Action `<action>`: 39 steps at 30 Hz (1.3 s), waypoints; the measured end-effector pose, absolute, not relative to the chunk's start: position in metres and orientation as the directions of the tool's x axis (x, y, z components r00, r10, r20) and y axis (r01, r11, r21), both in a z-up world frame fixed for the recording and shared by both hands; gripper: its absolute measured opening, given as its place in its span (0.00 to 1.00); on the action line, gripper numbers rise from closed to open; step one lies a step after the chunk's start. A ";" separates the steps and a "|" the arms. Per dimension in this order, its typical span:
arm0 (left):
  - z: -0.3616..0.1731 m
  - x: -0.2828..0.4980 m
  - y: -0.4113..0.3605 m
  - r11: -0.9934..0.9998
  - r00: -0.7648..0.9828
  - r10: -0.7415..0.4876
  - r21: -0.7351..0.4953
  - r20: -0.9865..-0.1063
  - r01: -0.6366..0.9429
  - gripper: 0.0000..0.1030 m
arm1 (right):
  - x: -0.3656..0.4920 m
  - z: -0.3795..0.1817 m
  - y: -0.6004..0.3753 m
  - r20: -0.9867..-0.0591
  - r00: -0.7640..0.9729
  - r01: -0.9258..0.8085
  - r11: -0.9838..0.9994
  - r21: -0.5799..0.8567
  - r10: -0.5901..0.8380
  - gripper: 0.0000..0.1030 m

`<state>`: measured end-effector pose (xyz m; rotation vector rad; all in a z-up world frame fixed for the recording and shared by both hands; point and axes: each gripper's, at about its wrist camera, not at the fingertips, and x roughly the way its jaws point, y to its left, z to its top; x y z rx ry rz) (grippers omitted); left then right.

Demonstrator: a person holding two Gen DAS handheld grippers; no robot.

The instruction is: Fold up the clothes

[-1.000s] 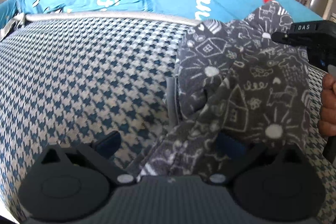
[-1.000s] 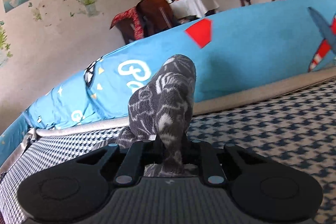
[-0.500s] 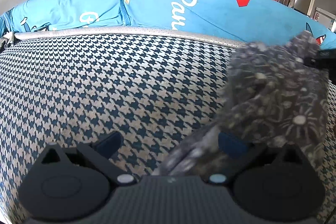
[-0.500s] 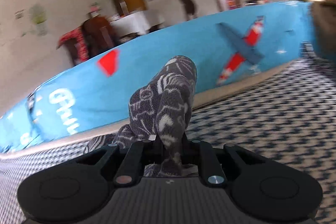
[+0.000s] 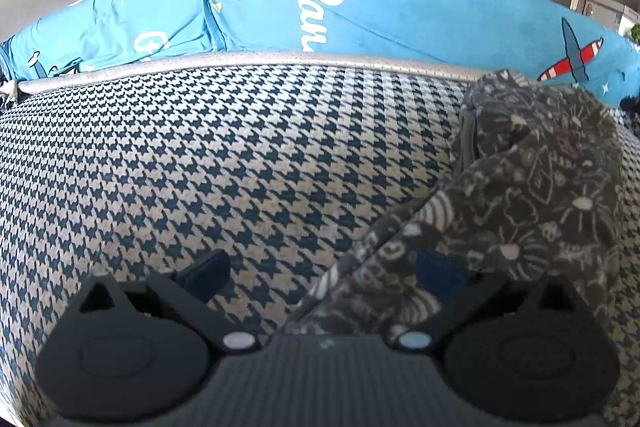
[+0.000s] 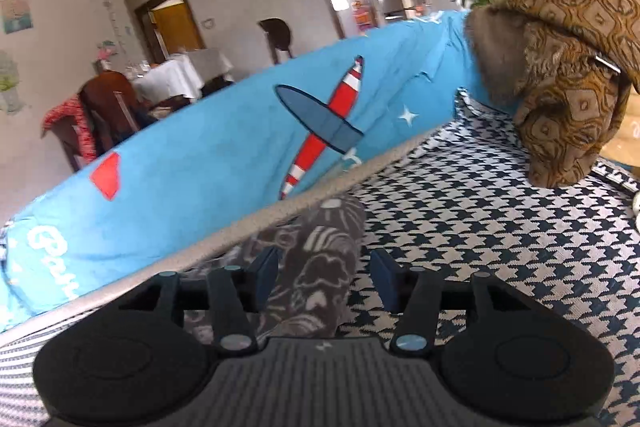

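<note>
Left wrist view
Left gripper [image 5: 320, 275]: fingers spread wide, low over the houndstooth cover [image 5: 200, 163]; nothing pinched between them.
Left pad [image 5: 206, 269]: bare, with the cover showing behind it.
Right pad [image 5: 438, 277]: partly draped by cloth, which lies over it rather than being clamped.
Grey patterned garment [image 5: 532, 187]: bunched in a heap on the right of the cover, one tail running down toward the gripper body; its far edge is close to the cover's pale piped rim [image 5: 280, 61].
Blue printed cushion [image 5: 360, 11]: runs along behind the rim, with white lettering and a red-striped plane.

Right wrist view
Right gripper [image 6: 324, 277]: fingers parted, a clear gap on each side of the cloth.
Grey patterned garment [image 6: 320, 259]: a rolled fold lies between the two pads on the cover; it looks loose, though the fold may brush the left pad [image 6: 266, 273].
Houndstooth cover [image 6: 480, 227]: stretches off to the right.
Brown patterned cloth [image 6: 568, 75]: heaped at the far right corner, on the cover and against the blue cushion's end.
Background: chairs, a white-clothed table and a doorway, blurred.
</note>
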<state>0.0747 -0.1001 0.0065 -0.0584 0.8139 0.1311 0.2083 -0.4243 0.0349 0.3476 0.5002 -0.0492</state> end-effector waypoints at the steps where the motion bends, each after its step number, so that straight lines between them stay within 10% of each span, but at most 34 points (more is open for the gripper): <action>1: 0.004 0.075 -0.102 0.991 0.675 0.097 0.005 -0.732 -0.136 1.00 | 0.204 0.036 -0.425 -0.481 0.875 0.117 0.940 0.321 0.055 0.50; 25: -0.020 0.073 -0.102 0.991 0.657 0.070 -0.022 -0.751 -0.131 1.00 | 0.106 0.016 -0.352 -0.598 0.704 -0.160 0.906 0.392 0.383 0.51; 39: -0.020 0.072 -0.105 0.991 0.663 0.080 -0.011 -0.745 -0.133 1.00 | 0.096 -0.014 -0.331 -0.702 0.645 -0.136 0.949 0.283 0.302 0.54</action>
